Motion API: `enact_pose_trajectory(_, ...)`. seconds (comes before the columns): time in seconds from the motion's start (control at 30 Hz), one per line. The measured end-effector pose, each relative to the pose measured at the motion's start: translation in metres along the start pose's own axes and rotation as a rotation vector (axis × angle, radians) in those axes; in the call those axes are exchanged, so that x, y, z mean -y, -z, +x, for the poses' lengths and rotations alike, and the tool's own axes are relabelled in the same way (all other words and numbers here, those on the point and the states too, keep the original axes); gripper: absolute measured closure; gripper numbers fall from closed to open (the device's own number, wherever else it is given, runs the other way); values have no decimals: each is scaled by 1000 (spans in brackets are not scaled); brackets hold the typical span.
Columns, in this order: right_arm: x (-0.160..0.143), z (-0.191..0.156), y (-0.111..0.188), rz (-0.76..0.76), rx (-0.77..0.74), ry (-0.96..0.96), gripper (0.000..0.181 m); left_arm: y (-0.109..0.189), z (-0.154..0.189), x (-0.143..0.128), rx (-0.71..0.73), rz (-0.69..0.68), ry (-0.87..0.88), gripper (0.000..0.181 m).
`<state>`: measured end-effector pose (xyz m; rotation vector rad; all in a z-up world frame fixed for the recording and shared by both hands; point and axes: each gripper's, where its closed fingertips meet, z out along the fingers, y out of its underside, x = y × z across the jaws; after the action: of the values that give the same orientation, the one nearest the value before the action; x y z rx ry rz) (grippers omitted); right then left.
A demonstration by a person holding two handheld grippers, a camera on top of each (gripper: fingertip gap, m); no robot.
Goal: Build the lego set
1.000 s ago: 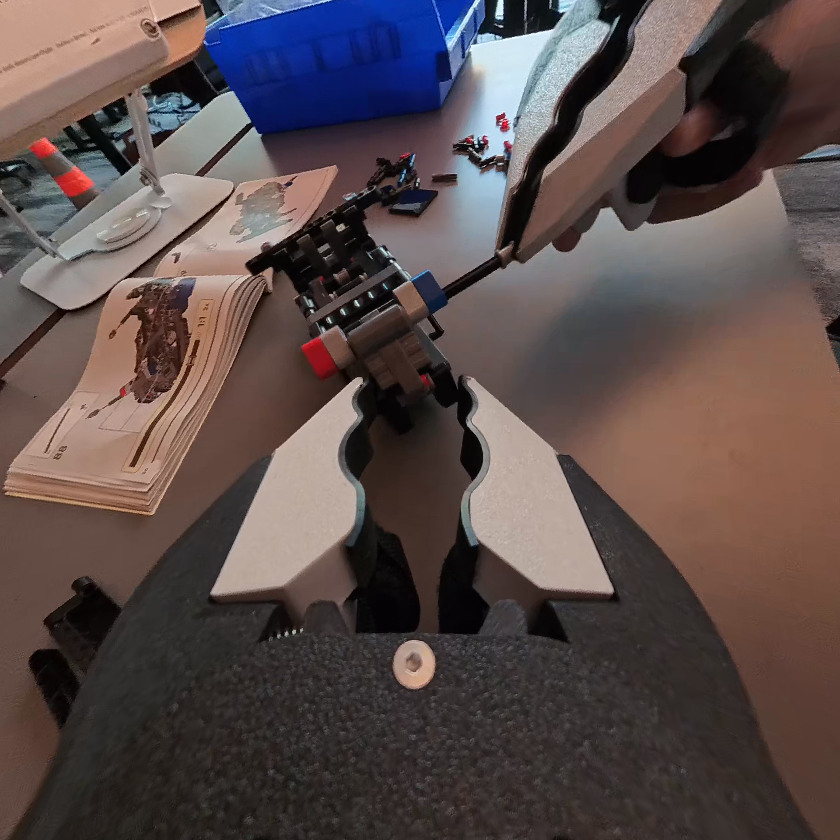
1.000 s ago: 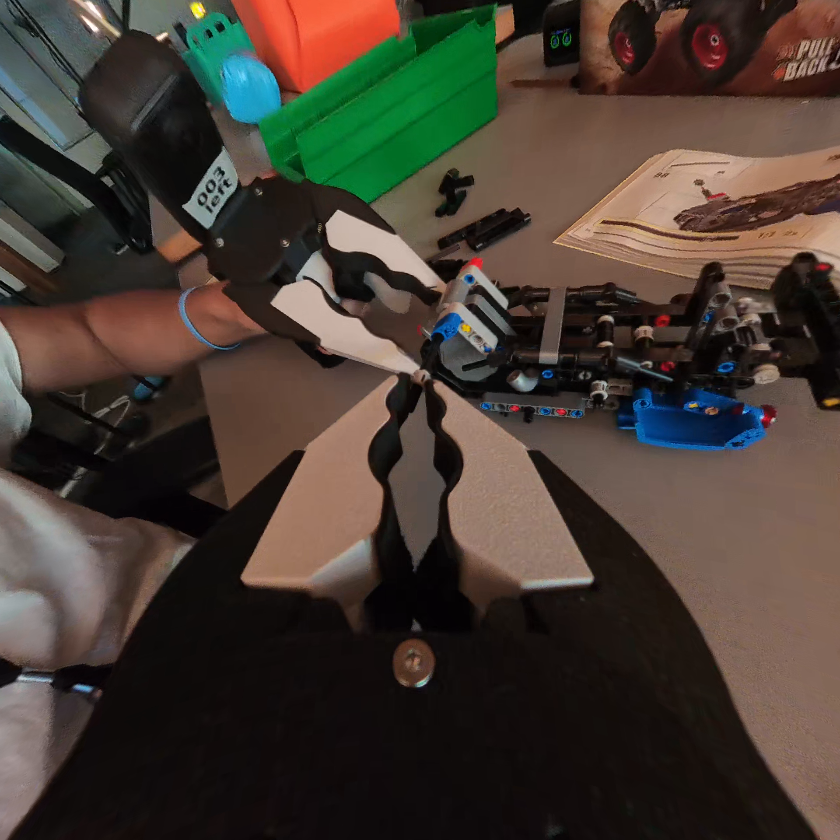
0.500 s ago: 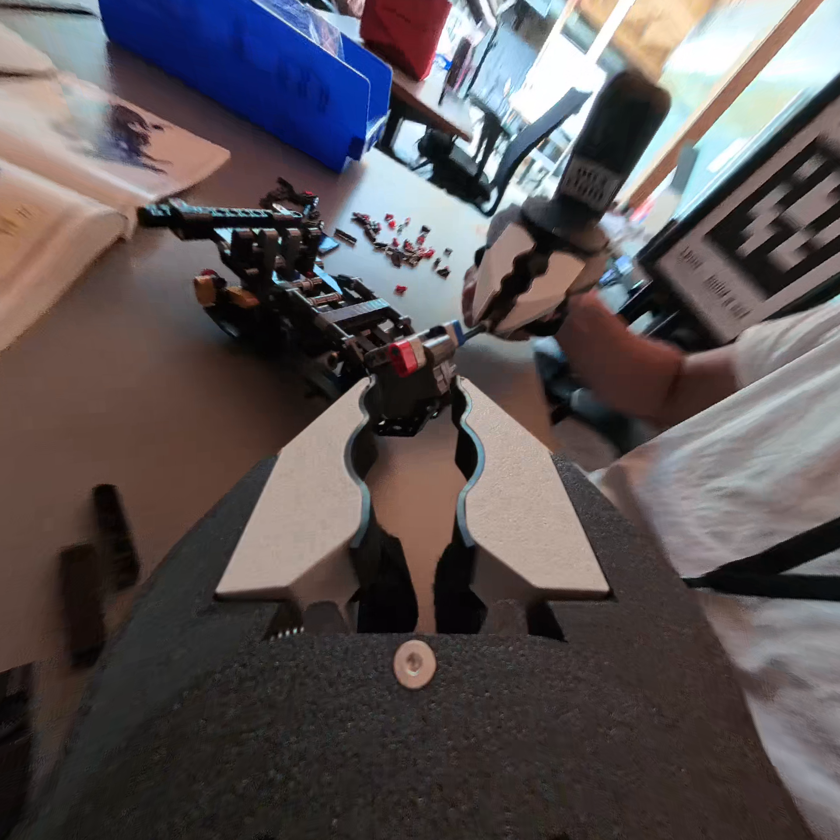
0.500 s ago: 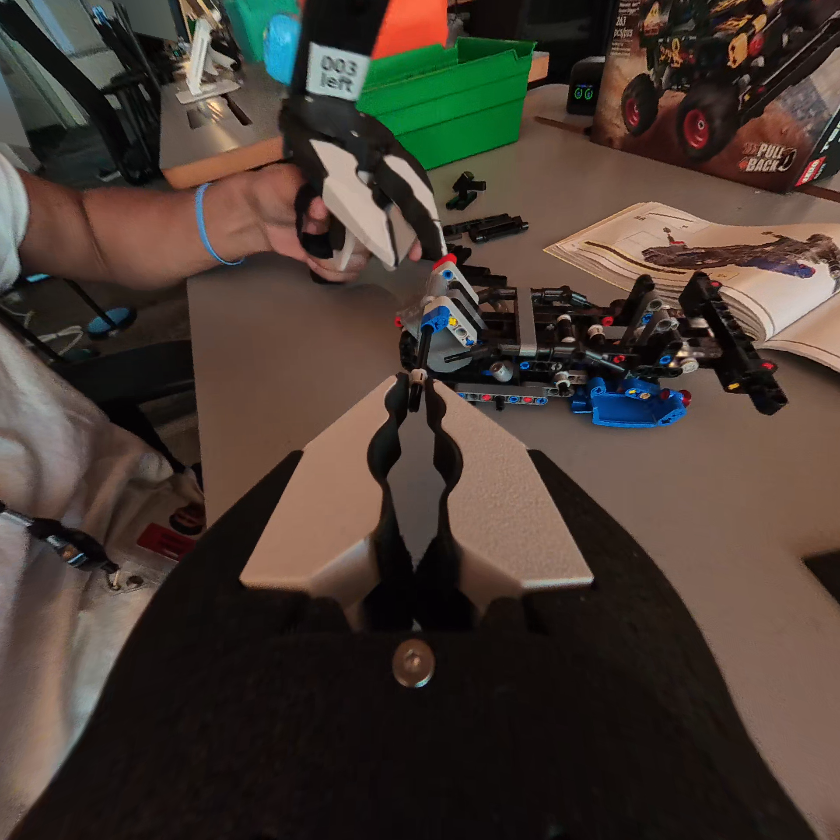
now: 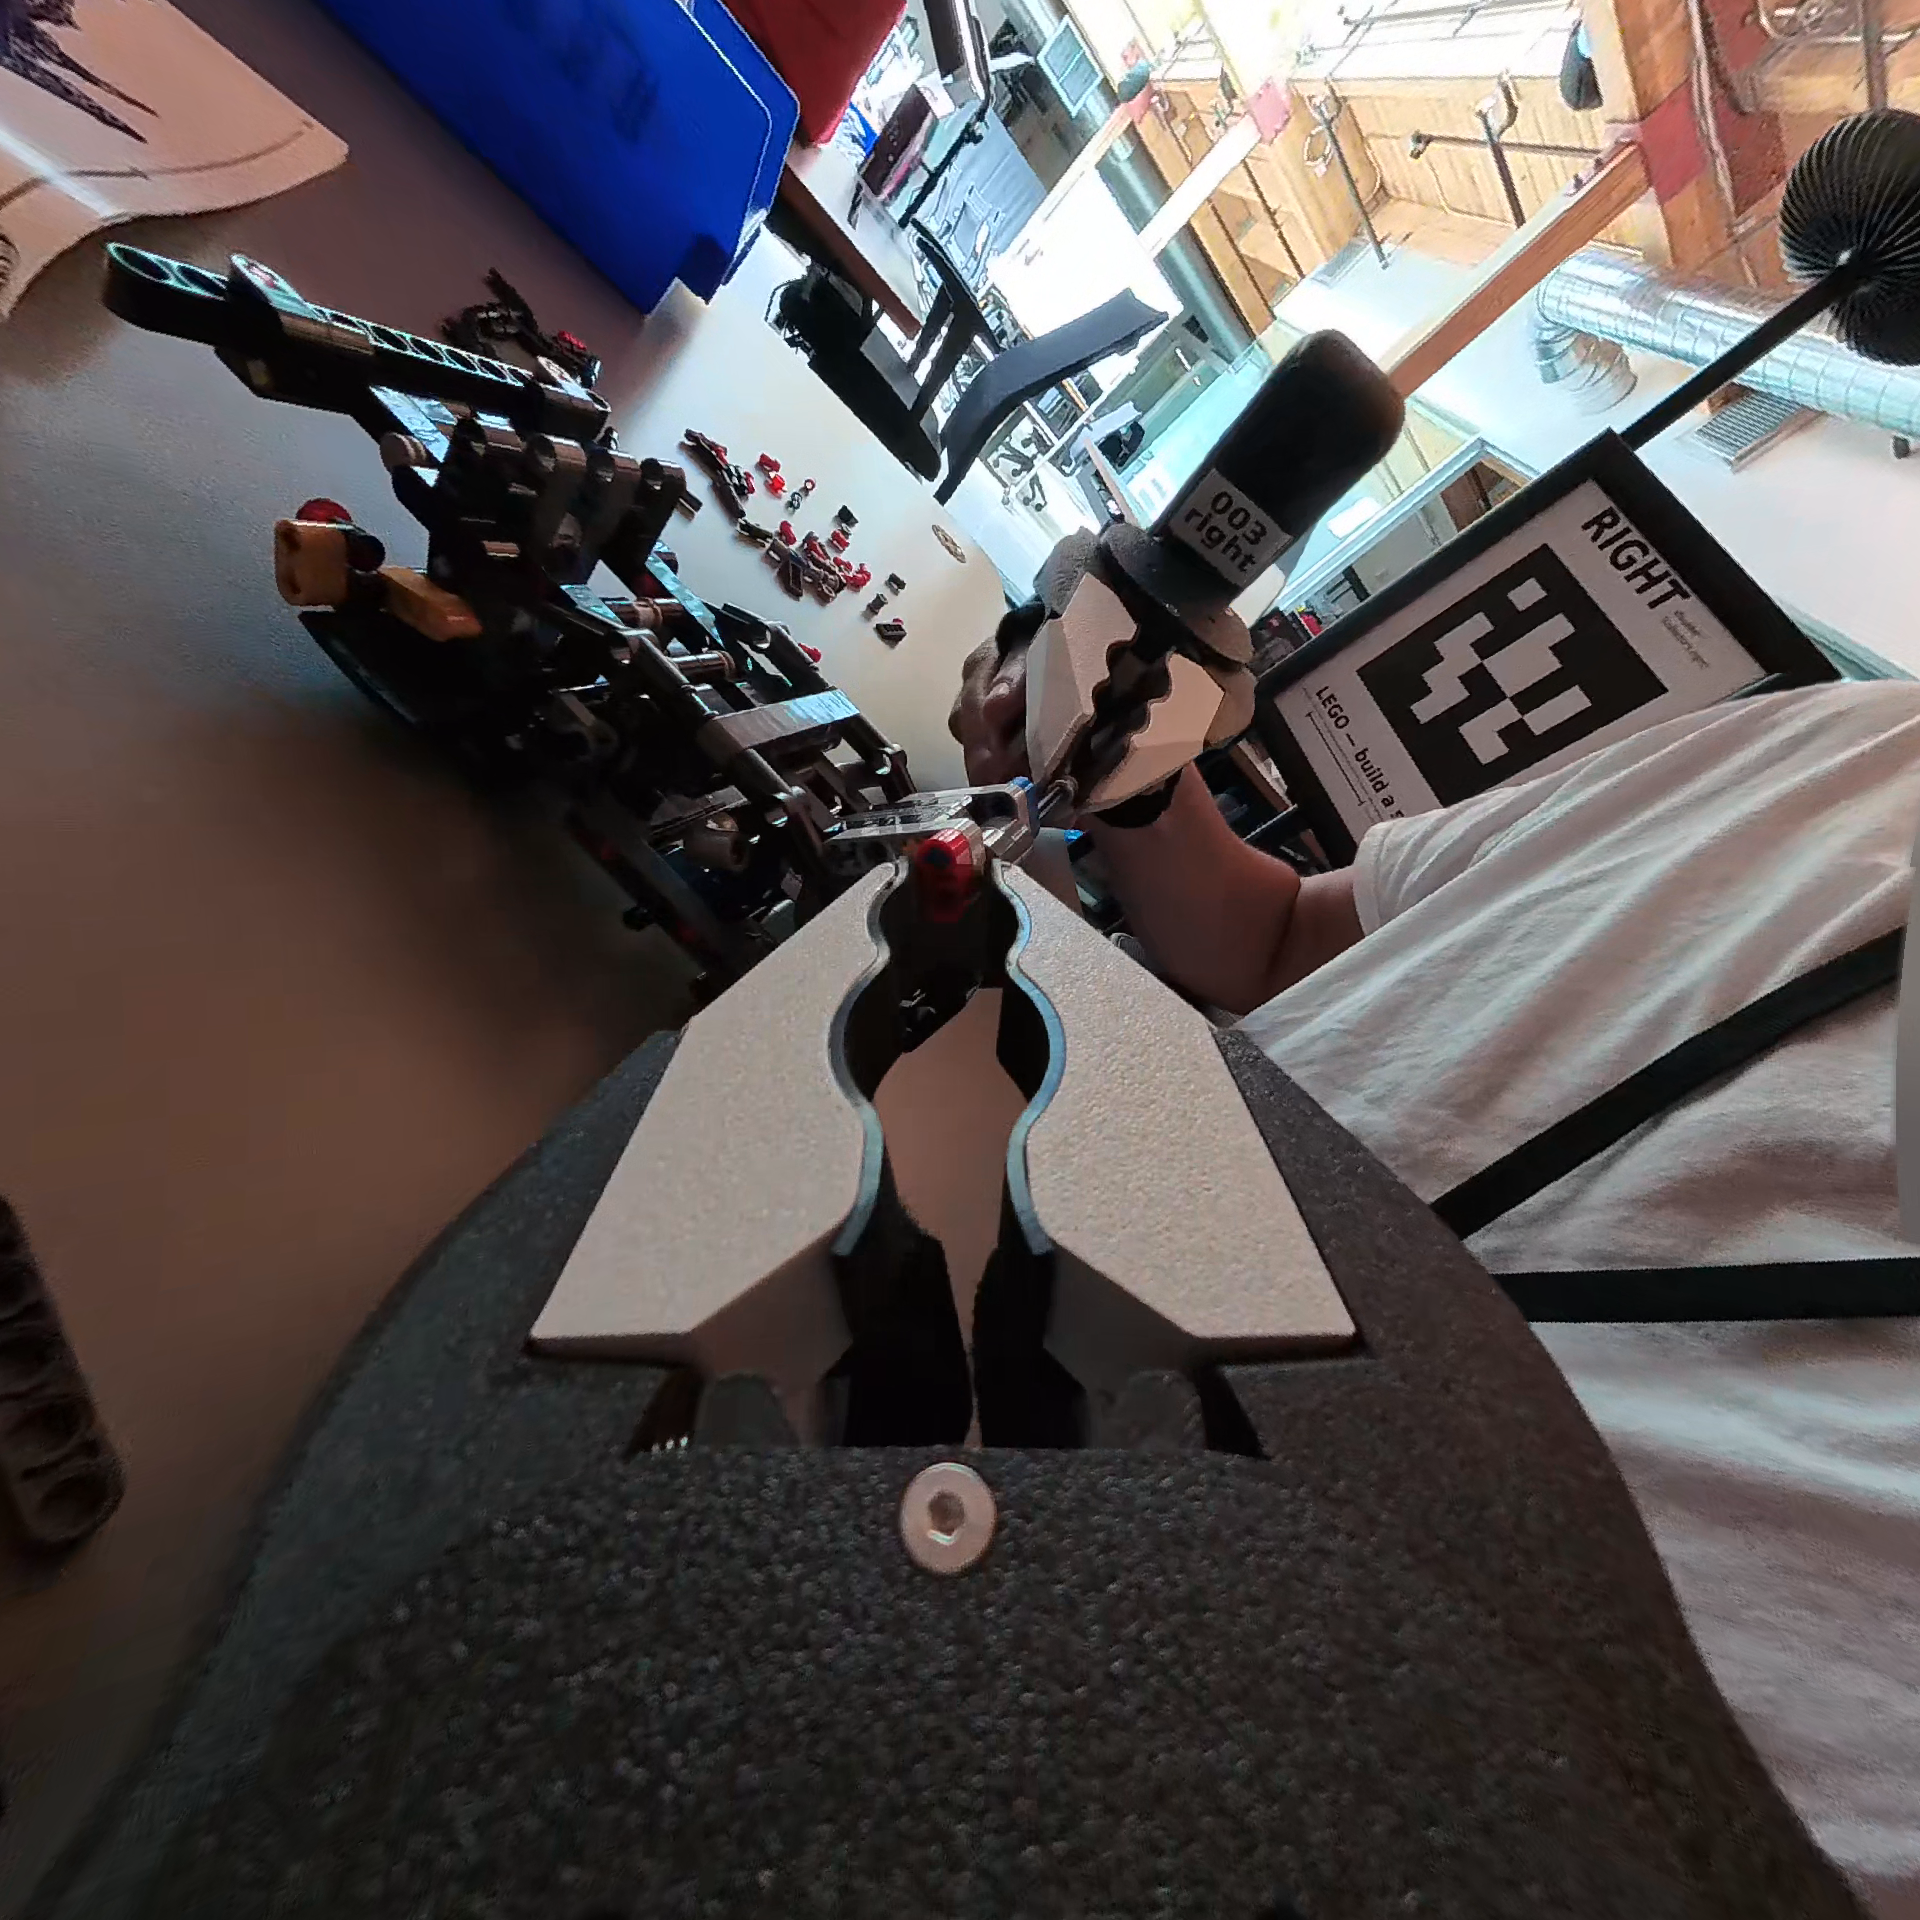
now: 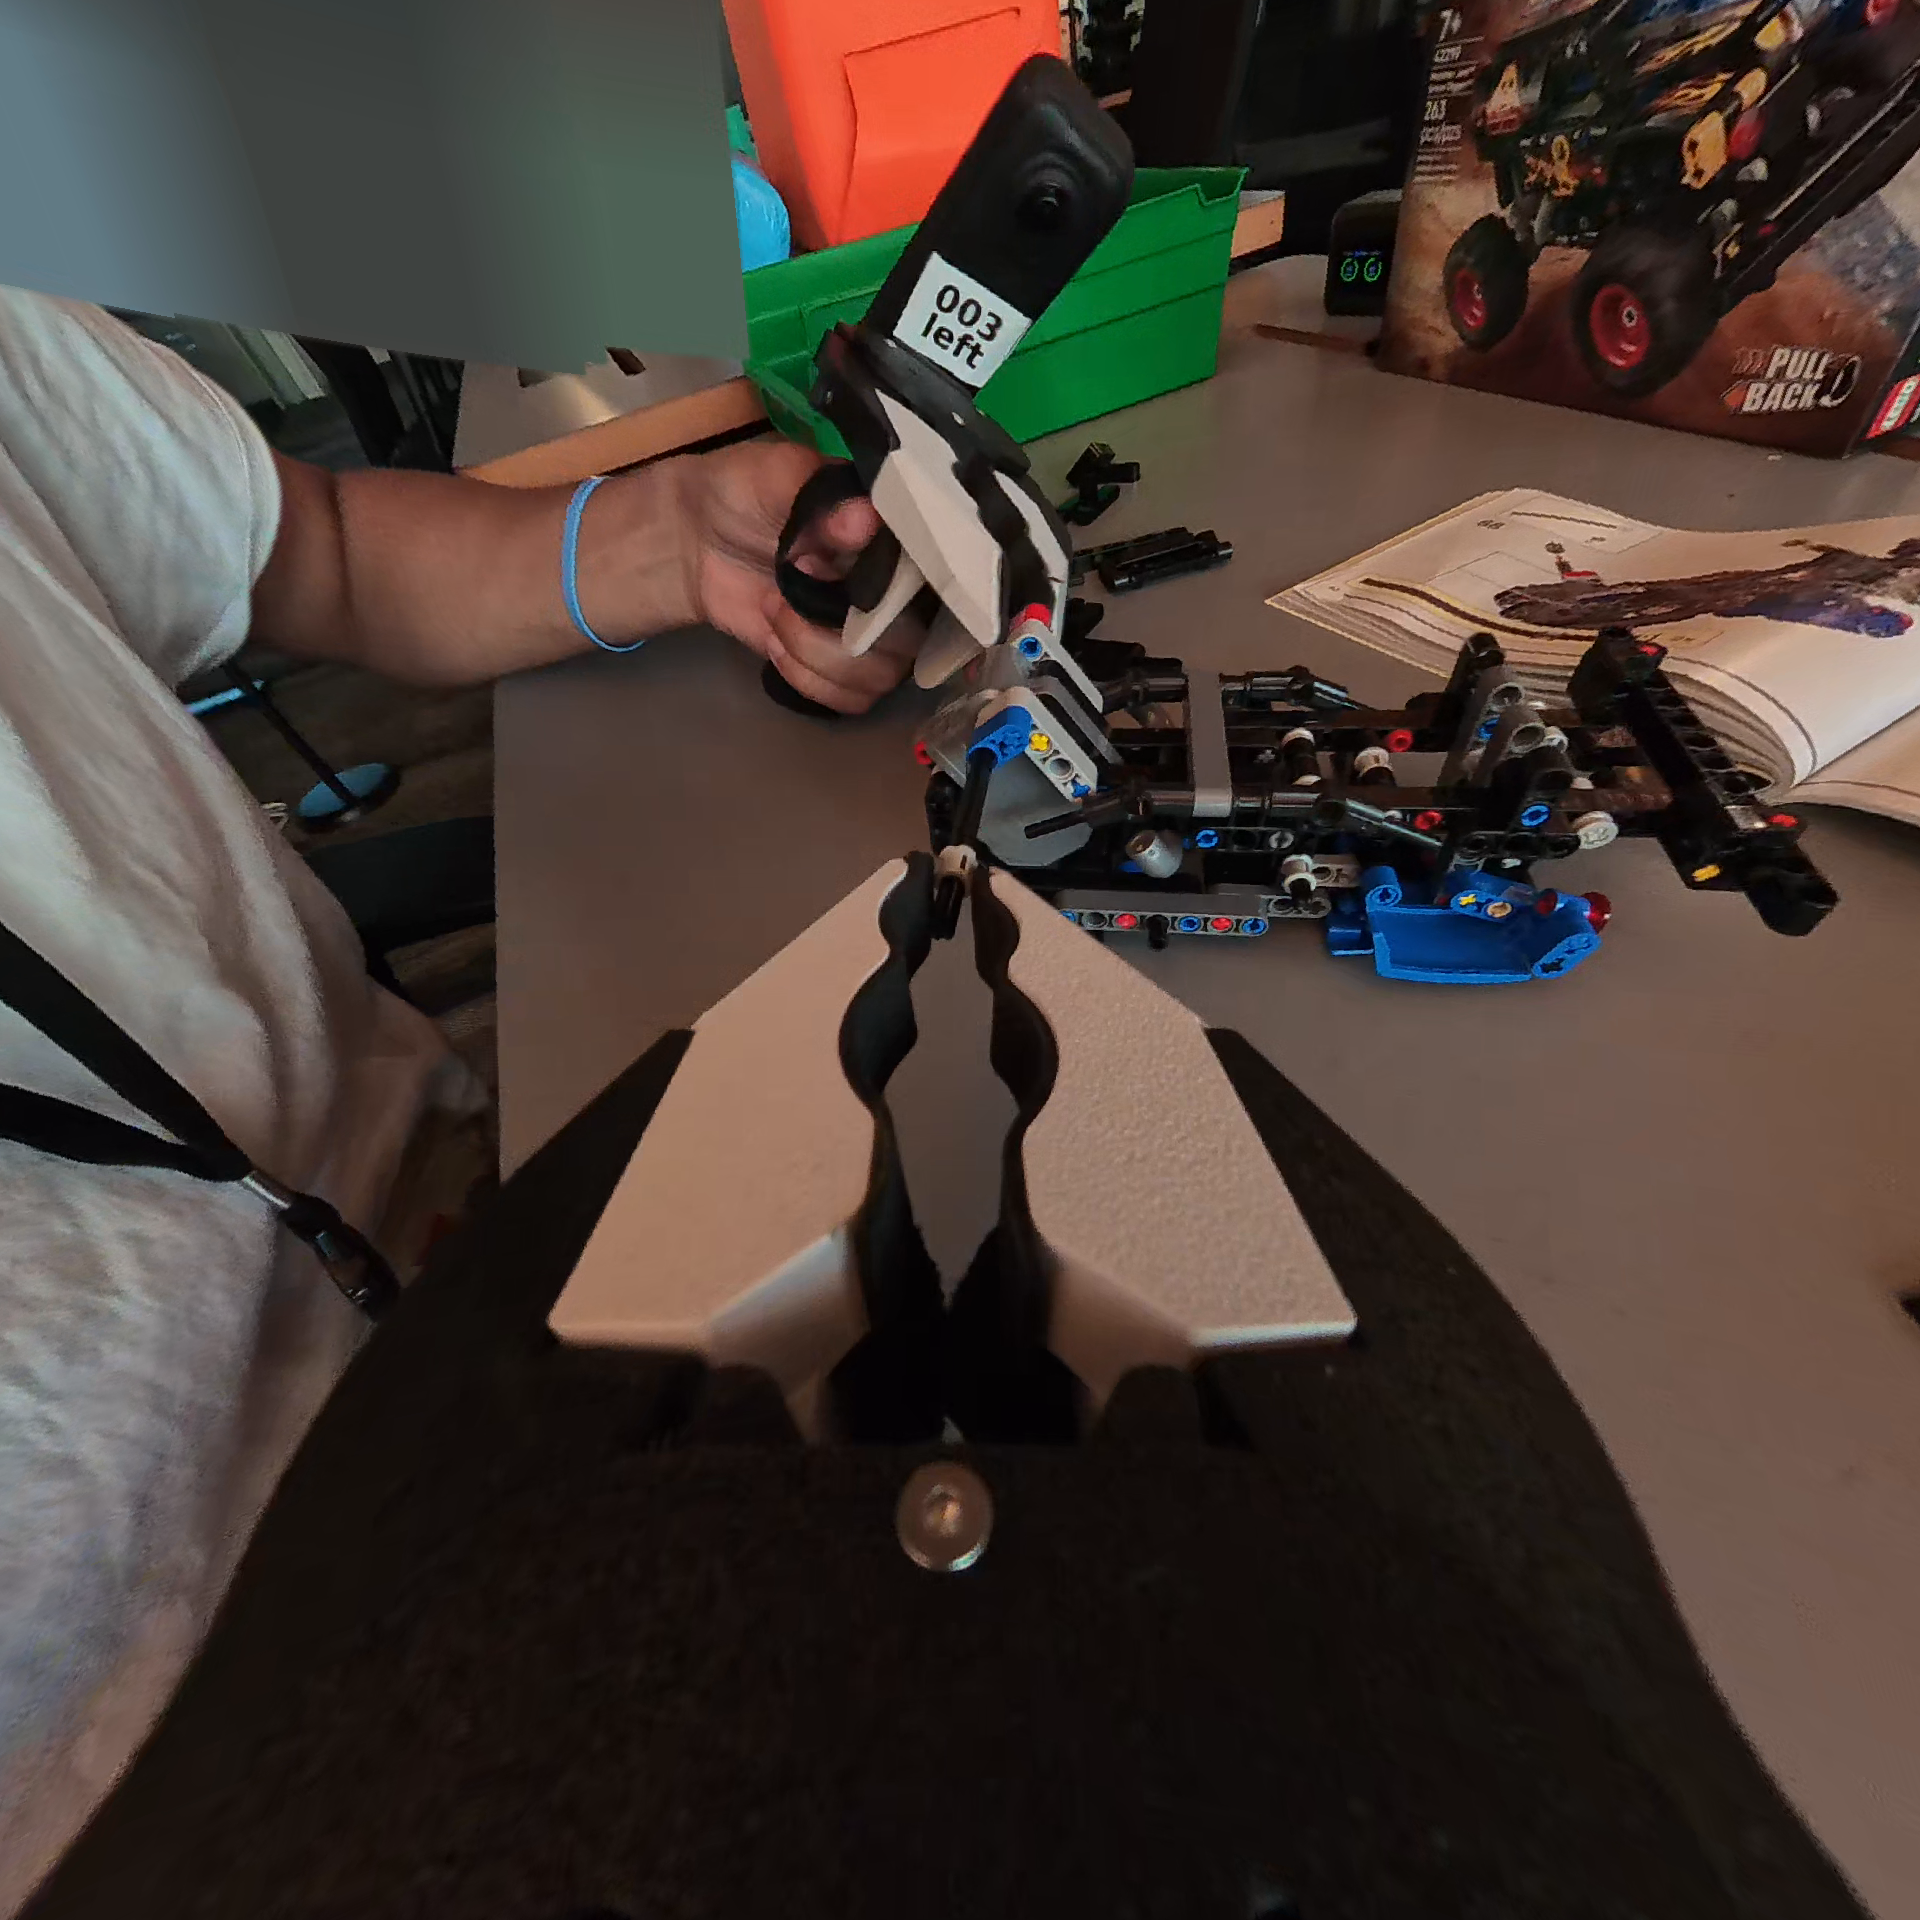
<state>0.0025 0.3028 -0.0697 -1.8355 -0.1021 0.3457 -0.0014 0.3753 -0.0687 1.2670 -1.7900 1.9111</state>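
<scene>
A long black, grey and blue lego chassis (image 6: 1351,800) lies on the grey table (image 6: 1455,1195); it also shows in the left wrist view (image 5: 582,623). My left gripper (image 5: 948,883) is shut on the chassis's near end, around a grey block with a red pin (image 5: 940,857), and tilts that end up. My right gripper (image 6: 948,883) is shut on the tip of a thin black axle (image 6: 971,805) that enters a blue connector (image 6: 1000,740) on that end. Each gripper shows in the other view, the right (image 5: 1070,790) and the left (image 6: 971,634).
An open instruction booklet (image 6: 1621,623) lies behind the chassis, and the set's box (image 6: 1662,208) stands at the back right. A green bin (image 6: 1039,312), a blue bin (image 5: 582,125), loose small parts (image 5: 810,540) and black beams (image 6: 1153,556) lie around. The person's arms and shirt are at the table's near edge. The left gripper's tips are roughly 8 centimetres from the right gripper's.
My left gripper has rolled and tipped the held end of the chassis further up. My right gripper has stayed shut on the axle and follows it.
</scene>
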Motion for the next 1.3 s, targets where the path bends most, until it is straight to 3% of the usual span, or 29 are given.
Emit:
enact_pose_trajectory(0.2,0,2,-8,-38,-63,127,175,-6,7,-6,-40,-22,19,174)
enact_pose_trajectory(0.33,-2,-4,-16,-48,4,85,175,-7,9,-5,-53,-11,38,174)
enact_pose_trajectory(0.63,5,-3,-8,-25,-43,111,165,9,6,-1,-12,15,2,165)
enact_pose_trajectory(0.73,8,1,-4,-21,-90,119,167,21,1,2,56,27,-51,166)
enact_pose_trajectory(0.9,0,-4,-14,-76,-119,156,173,20,1,0,78,12,-83,181)
enact_pose_trajectory(1.3,-2,-3,-17,-100,-114,153,177,19,1,2,67,37,-57,177)
